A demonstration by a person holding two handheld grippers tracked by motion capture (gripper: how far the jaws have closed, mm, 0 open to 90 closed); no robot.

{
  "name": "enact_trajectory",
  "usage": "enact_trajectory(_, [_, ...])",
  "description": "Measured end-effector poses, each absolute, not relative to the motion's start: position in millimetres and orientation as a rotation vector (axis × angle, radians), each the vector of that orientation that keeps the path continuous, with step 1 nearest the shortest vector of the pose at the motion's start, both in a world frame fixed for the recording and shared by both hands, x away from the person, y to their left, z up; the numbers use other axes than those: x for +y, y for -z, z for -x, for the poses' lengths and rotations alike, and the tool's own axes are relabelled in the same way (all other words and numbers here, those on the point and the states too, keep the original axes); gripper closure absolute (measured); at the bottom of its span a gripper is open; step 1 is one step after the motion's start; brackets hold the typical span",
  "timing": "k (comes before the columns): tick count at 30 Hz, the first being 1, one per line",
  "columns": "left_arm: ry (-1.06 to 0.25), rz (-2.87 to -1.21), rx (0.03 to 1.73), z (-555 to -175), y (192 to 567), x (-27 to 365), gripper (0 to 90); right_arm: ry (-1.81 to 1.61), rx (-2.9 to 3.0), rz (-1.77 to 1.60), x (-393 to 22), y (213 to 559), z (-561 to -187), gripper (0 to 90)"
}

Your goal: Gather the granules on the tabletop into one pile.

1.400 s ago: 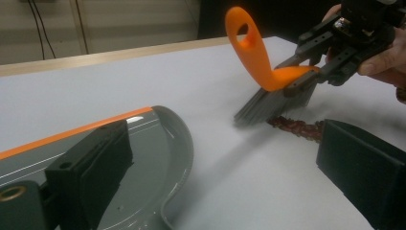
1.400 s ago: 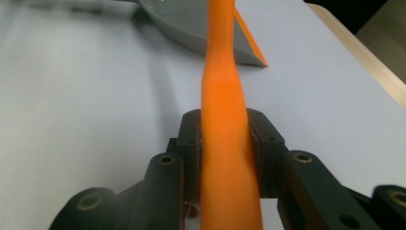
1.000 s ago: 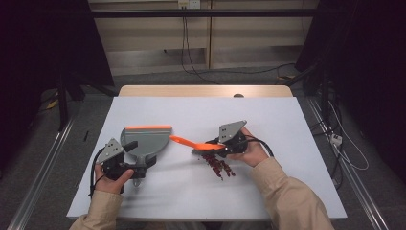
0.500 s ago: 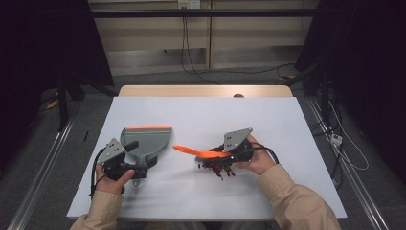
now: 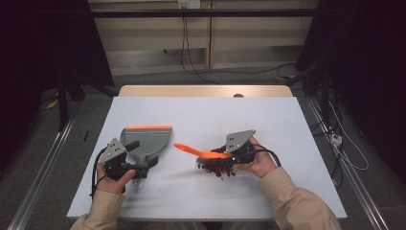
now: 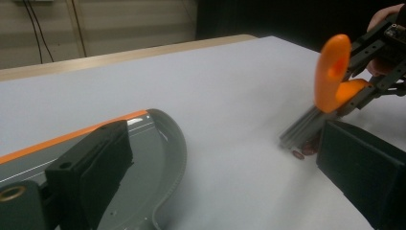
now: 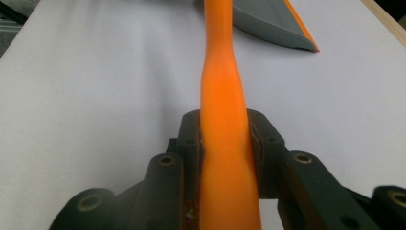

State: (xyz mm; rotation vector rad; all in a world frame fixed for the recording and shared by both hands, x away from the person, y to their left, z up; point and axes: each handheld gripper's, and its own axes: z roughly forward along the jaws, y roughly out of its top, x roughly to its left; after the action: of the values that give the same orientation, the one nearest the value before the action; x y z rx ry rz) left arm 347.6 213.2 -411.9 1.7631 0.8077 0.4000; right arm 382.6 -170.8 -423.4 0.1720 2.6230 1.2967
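Hand brush (image 5: pixel 203 154): light, stiff orange handle, clamped mid-handle by right gripper (image 5: pixel 229 158). Left gripper (image 5: pixel 136 168) clamps the dustpan (image 5: pixel 146 141) handle, left of brush.

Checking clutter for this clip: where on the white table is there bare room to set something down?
The table's far half beyond the dustpan is bare, as is the near edge between the forearms. It is crowded around the right gripper, brush and red bits.

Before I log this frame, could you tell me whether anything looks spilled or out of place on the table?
Yes: small dark red bits lie scattered loose on the white tabletop, under the orange-handled brush, apart from the grey dustpan with orange lip.
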Motion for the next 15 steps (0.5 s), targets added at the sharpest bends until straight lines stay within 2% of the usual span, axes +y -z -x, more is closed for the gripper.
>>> enact_trajectory(7, [-0.398, -1.766, 0.808, -348.0, 412.3, 212.9, 4.7, -1.354, 2.540, -0.309, -175.9, 417.4, -386.6, 71.0])
enact_trajectory(15, [-0.397, -1.767, 0.808, -348.0, 412.3, 213.3, 4.6, -1.299, 2.376, -0.735, -184.4, 409.9, -376.4, 71.0])
